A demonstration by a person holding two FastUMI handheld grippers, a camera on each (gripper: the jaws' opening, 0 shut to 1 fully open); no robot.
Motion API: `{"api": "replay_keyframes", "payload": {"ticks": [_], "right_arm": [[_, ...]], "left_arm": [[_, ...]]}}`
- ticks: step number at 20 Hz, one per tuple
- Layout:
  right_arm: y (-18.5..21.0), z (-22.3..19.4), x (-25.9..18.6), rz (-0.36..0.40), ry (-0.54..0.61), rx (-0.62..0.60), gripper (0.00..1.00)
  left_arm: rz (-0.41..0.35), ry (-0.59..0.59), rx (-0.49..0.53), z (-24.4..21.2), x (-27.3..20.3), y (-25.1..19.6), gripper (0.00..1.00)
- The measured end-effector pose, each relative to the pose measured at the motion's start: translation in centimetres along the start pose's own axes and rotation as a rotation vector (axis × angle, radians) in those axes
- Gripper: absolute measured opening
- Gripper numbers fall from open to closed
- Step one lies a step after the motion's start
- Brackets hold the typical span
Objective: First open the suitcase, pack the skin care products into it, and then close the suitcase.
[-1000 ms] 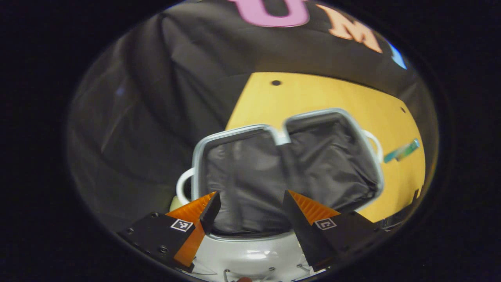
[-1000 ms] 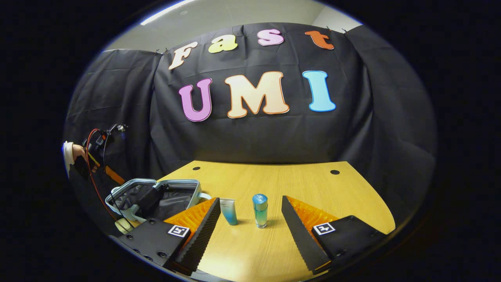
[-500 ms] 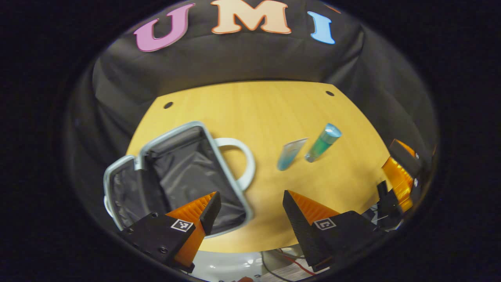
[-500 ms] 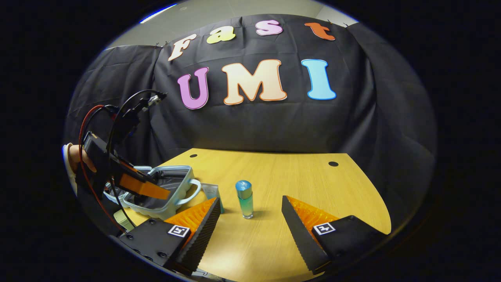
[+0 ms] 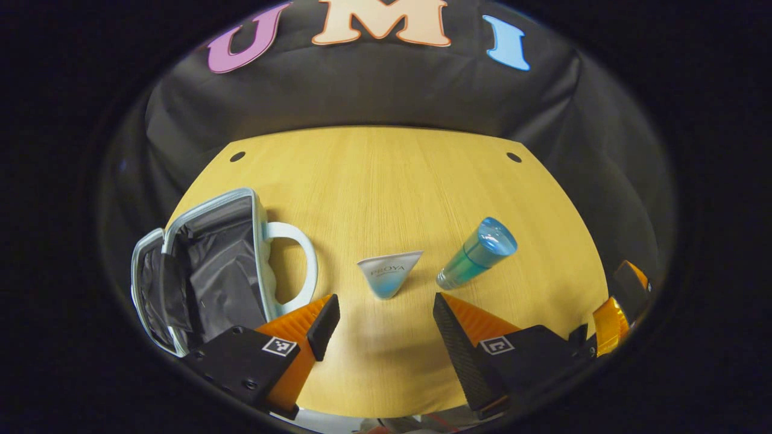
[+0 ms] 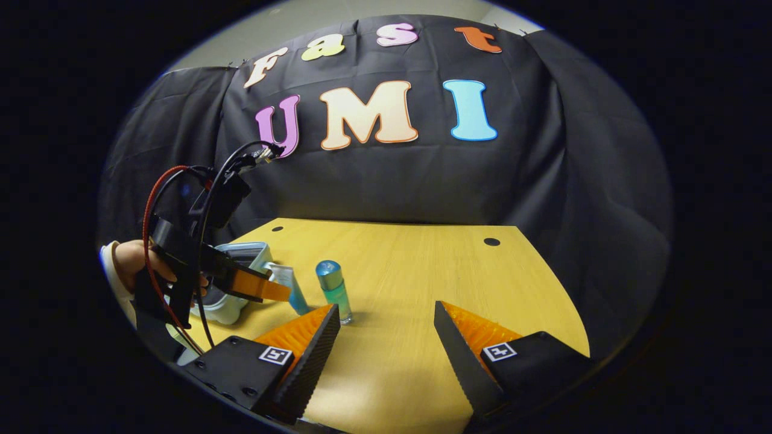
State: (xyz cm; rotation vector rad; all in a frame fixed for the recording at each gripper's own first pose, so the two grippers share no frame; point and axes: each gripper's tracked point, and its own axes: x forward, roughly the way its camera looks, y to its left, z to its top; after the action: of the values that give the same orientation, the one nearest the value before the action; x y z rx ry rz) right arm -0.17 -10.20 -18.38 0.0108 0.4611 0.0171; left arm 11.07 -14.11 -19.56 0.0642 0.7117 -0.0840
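The small pale suitcase [image 5: 199, 265] lies open at the table's left, dark lining showing, its white handle [image 5: 298, 259] towards the middle. A white-and-blue tube [image 5: 389, 274] stands just beyond my open left gripper [image 5: 386, 319], roughly centred between its fingers. A blue-green bottle [image 5: 476, 253] stands to the tube's right. In the right gripper view, the left gripper [image 6: 265, 290], held by a hand [image 6: 136, 262], hovers in front of the suitcase [image 6: 247, 253] beside the tube [image 6: 295, 292] and bottle [image 6: 333, 289]. My right gripper [image 6: 383, 325] is open over bare table, holding nothing.
The wooden table [image 6: 422, 271] has two small round holes near its far edge, and black cloth hangs behind it. Red and black cables [image 6: 181, 199] loop off the left gripper. The right gripper [image 5: 621, 301] sits at the table's right edge in the left gripper view.
My left gripper swung from above the open suitcase rightward and now faces the tube and bottle. The right gripper's view shifted, so the bottle now sits near its left finger.
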Motion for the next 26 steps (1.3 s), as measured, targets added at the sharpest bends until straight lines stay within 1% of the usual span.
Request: {"api": "replay_keyframes", "payload": {"ticks": [3, 4, 5, 6, 7, 8, 10, 11, 12, 13, 14, 16, 17, 19, 20, 24, 26], "right_arm": [[-1.3, -0.1, 0.6, -0.004, 0.000, -0.004, 0.98], [-1.5, -0.3, 0.9, 0.000, 0.004, -0.004, 0.96], [-1.5, -0.5, 1.1, 0.004, 0.009, -0.005, 0.98], [-1.5, -0.8, 1.3, 0.009, 0.014, -0.009, 0.96], [-1.4, -0.9, 1.4, 0.014, 0.020, -0.014, 0.98], [-1.3, -1.4, 1.6, 0.019, 0.027, -0.021, 0.96], [-0.9, -2.0, 2.0, 0.034, 0.042, -0.035, 0.96], [-0.6, -2.3, 2.2, 0.042, 0.049, -0.042, 0.96], [-0.2, -2.8, 2.4, 0.052, 0.057, -0.050, 0.96], [0.3, -3.1, 2.7, 0.061, 0.064, -0.056, 0.96], [0.8, -3.3, 3.1, 0.073, 0.070, -0.061, 0.98], [1.8, -3.7, 3.8, 0.095, 0.080, -0.071, 0.96], [2.3, -3.6, 4.2, 0.107, 0.080, -0.080, 0.98], [3.6, -3.6, 5.1, 0.133, 0.077, -0.104, 0.98], [4.0, -3.8, 5.8, 0.146, 0.079, -0.115, 0.98], [6.3, -4.6, 8.7, 0.218, 0.093, -0.117, 0.99], [7.7, -5.1, 10.3, 0.256, 0.107, -0.111, 0.99]], "left_arm": [[0.018, -0.006, -0.063, -0.3, 1.8, -0.3, 0.94], [0.029, -0.008, -0.076, -0.4, 2.3, -0.3, 0.95], [0.036, -0.011, -0.088, -0.4, 2.7, -0.3, 0.95], [0.041, -0.013, -0.099, -0.5, 3.3, -0.2, 0.95], [0.045, -0.017, -0.109, -0.5, 3.8, -0.3, 0.94], [0.051, -0.017, -0.116, -0.6, 4.2, -0.2, 0.94], [0.050, -0.009, -0.129, -0.9, 5.1, -0.1, 0.84], [0.047, -0.006, -0.138, -1.1, 5.4, -0.2, 0.70], [0.040, -0.004, -0.147, -1.2, 5.7, -0.2, 0.59], [0.033, -0.001, -0.153, -1.3, 5.9, -0.2, 0.52], [0.028, 0.001, -0.158, -1.4, 6.0, -0.2, 0.48], [0.027, -0.006, -0.159, -1.1, 6.1, 0.0, 0.45], [0.023, -0.007, -0.155, -1.1, 6.1, 0.1, 0.42], [0.013, -0.011, -0.158, -1.0, 6.3, -0.1, 0.41], [0.011, -0.011, -0.161, -1.2, 6.3, -0.1, 0.39], [-0.036, -0.020, -0.202, -0.3, 4.6, -0.3, 0.35], [-0.049, -0.060, -0.199, 1.3, 3.0, 0.2, 0.33]]}}
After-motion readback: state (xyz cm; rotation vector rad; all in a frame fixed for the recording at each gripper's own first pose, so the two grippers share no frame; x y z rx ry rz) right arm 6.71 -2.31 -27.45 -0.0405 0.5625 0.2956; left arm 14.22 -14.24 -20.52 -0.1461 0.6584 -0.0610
